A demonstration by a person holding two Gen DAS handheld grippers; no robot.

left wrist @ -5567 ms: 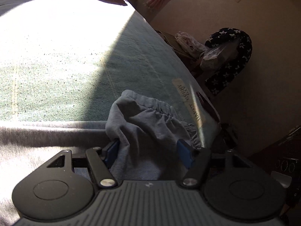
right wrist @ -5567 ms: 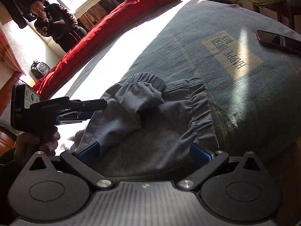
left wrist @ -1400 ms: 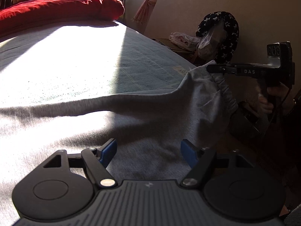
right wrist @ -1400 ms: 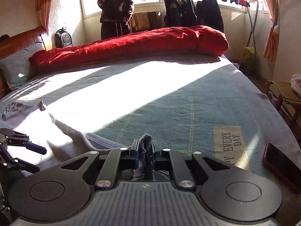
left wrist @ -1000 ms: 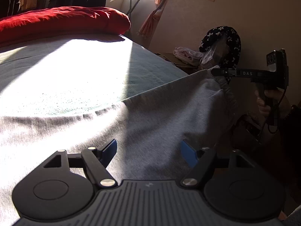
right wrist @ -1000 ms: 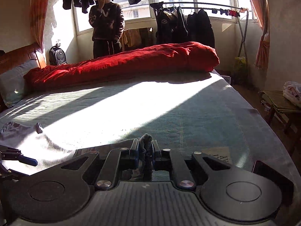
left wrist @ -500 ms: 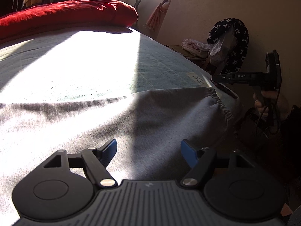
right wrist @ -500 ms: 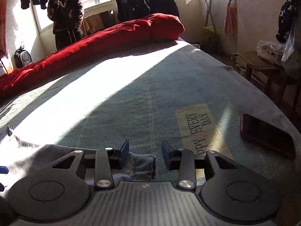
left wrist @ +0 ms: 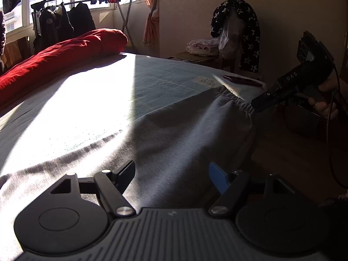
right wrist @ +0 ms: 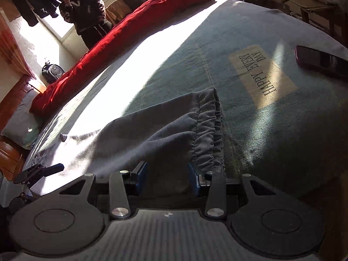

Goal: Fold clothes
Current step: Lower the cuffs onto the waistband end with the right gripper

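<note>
My grey trousers (right wrist: 156, 130) lie spread flat on the bed (right wrist: 271, 130), waistband beside the "HAPPY EVERY DAY" label (right wrist: 261, 74), while my right claw (right wrist: 167, 179) and left claw (left wrist: 171, 176) both hover released over the cloth, gripping nothing.

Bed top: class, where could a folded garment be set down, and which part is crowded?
Free: the sunlit bedspread between the red duvet and the grey trousers. Crowded: the near corner, with the trousers' waistband, the printed label and the phone.
</note>
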